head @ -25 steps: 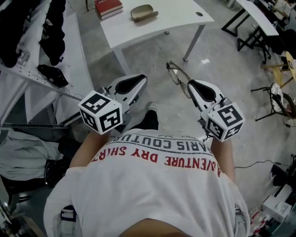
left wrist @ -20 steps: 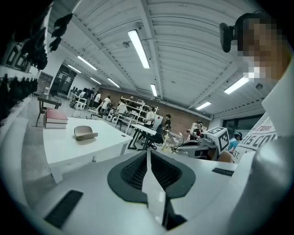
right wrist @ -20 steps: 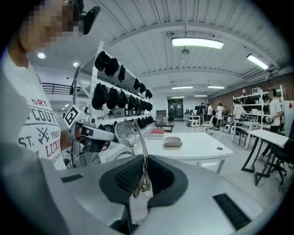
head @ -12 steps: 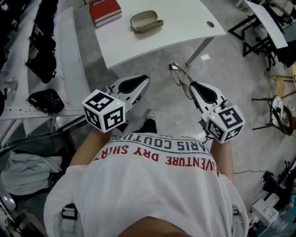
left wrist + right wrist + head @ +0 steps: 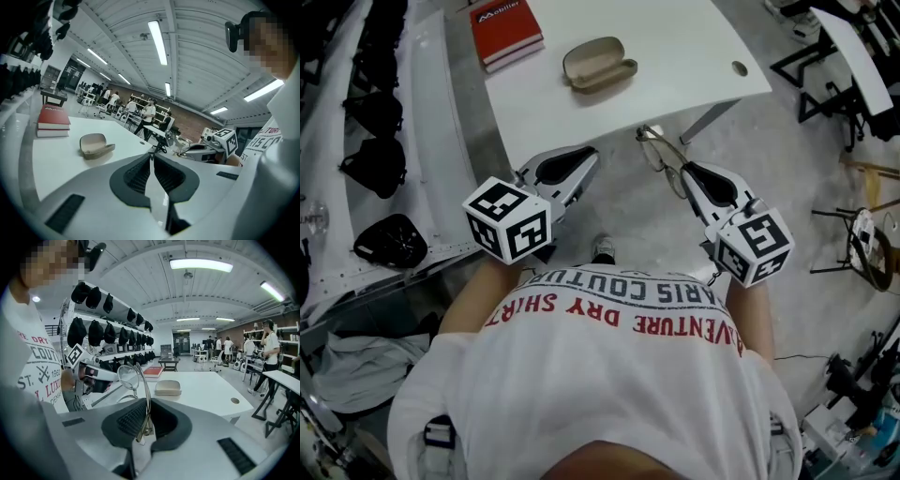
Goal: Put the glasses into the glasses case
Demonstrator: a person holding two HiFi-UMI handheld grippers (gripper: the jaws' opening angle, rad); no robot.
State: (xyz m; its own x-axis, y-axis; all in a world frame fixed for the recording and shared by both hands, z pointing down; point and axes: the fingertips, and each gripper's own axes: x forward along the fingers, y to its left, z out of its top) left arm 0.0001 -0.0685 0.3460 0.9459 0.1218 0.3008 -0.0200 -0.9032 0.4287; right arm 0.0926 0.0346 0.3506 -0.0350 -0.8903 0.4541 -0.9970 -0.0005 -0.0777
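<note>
My right gripper is shut on a temple arm of the thin metal-framed glasses, which stick out ahead of its jaws over the near edge of the white table. In the right gripper view the glasses stand upright between the pads. The beige glasses case lies open on the table, farther in and a little left; it also shows as a case ahead of the right jaws. My left gripper is shut and holds nothing, with the case ahead of it to the left.
A red book lies on the table's far left, beyond the case. A cable hole is near the table's right edge. Shelves with black caps run along the left. Black stands and chairs crowd the floor at right.
The table, case and book have come nearer in the head view. Both grippers have reached the table's near edge. The glasses stay in the right gripper.
</note>
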